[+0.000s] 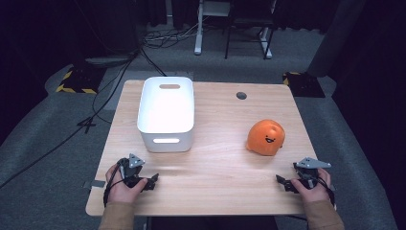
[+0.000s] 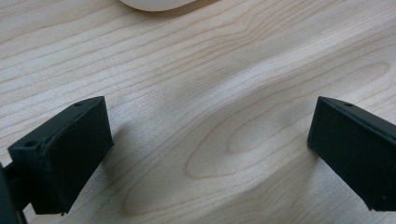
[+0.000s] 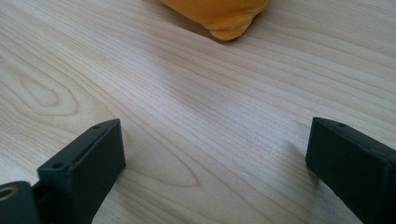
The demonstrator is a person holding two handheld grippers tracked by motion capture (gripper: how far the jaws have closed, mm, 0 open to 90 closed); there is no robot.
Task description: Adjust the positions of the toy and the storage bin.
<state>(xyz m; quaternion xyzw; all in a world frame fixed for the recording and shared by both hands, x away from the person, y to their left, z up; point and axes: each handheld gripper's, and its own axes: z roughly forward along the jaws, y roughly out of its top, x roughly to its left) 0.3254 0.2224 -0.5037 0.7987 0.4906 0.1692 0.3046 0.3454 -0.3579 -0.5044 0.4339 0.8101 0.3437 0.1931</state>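
Note:
An orange plush toy point(image 1: 266, 137) with a smiling face lies on the right half of the wooden table point(image 1: 215, 163). A white plastic bin point(image 1: 166, 112) stands on the left half, empty as far as I can see. My left gripper point(image 1: 151, 182) rests near the front left edge, a short way in front of the bin, jaws wide open over bare wood point(image 2: 210, 140). My right gripper point(image 1: 282, 182) rests near the front right edge, in front of the toy, open with nothing between its jaws. The toy's lower edge point(image 3: 224, 18) shows at the top of the right gripper view.
A round grey grommet point(image 1: 241, 95) sits in the table's far side. Beyond the table are cables on the carpet, a desk frame point(image 1: 198, 28) and a chair's legs. Yellow-and-black striped plates point(image 1: 76, 81) lie on the floor at both far corners.

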